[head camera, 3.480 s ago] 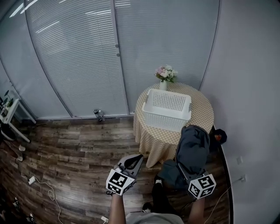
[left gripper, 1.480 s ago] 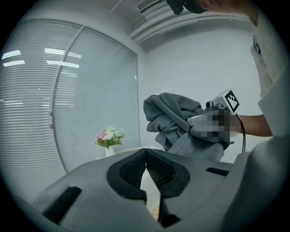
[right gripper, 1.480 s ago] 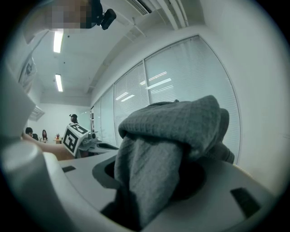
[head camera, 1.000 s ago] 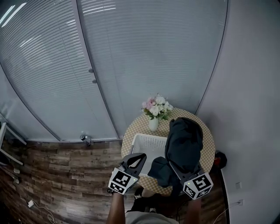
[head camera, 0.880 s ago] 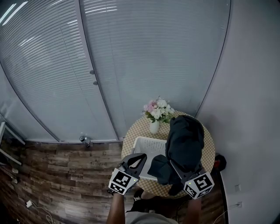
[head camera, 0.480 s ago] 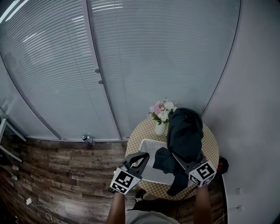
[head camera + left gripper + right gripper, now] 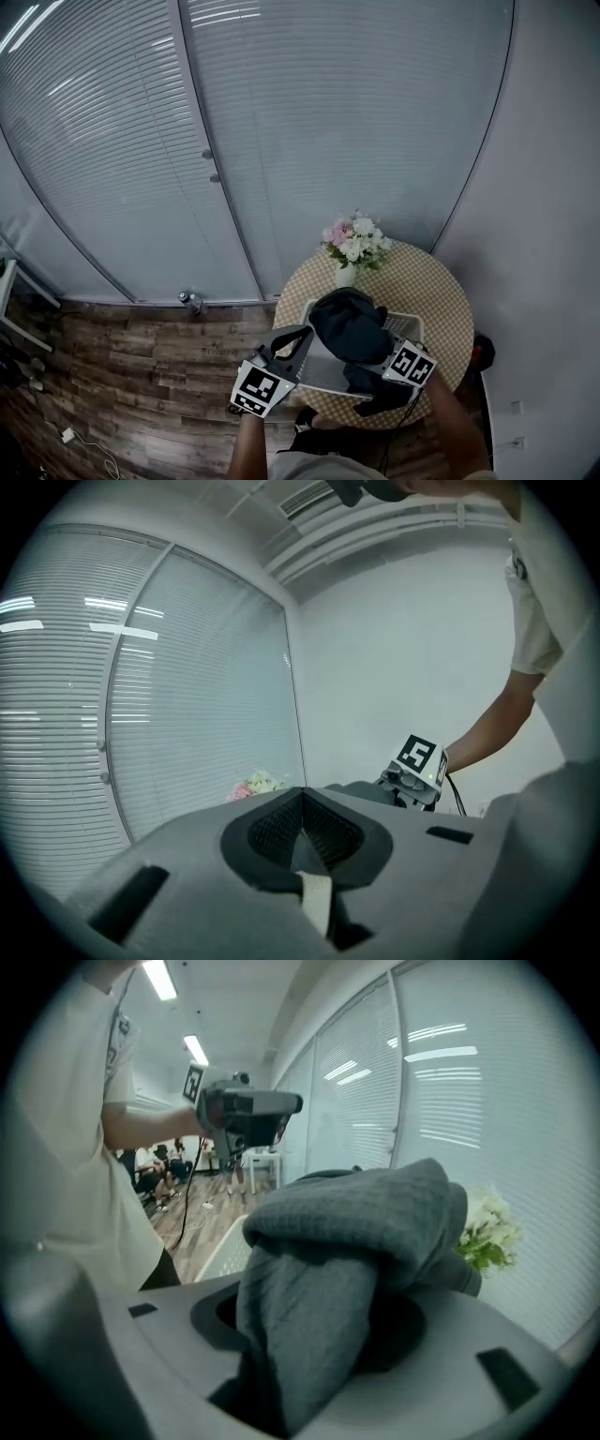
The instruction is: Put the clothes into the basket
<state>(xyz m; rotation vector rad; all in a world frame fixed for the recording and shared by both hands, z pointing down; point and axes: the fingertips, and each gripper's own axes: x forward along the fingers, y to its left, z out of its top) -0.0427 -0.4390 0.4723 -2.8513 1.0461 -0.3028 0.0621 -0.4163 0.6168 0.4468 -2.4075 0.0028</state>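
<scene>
1. The right tongs (image 7: 382,366) were clamped on a dark grey garment (image 7: 349,323), with the cloth bunched up thick between the jaws. That's probably why they sat fairly wide even with a firm grip.
2. The garment was up in the air right over the white basket (image 7: 319,361). Most of it was heaped at the 12 o'clock side of the tongs, and a tail drooped down by the basket's near rim. Looked like it was held high so the whole bundle would clear the rim and drop inside rather than snag on the edge.
3. The left tongs (image 7: 302,333) were at about 9 o'clock from the basket, jaws pressed together with nothing in them. Best guess is they were parked off to the side so they didn't get in the way.
4. The basket sat on the round checkered worktop (image 7: 441,295), with a vase of flowers (image 7: 354,242) at its 12 o'clock, close to the far rim. So coming in from the near side made sense, no risk of knocking the vase.
5. Nothing was in the basket yet as far as could be seen, and the release hadn't been done.
</scene>
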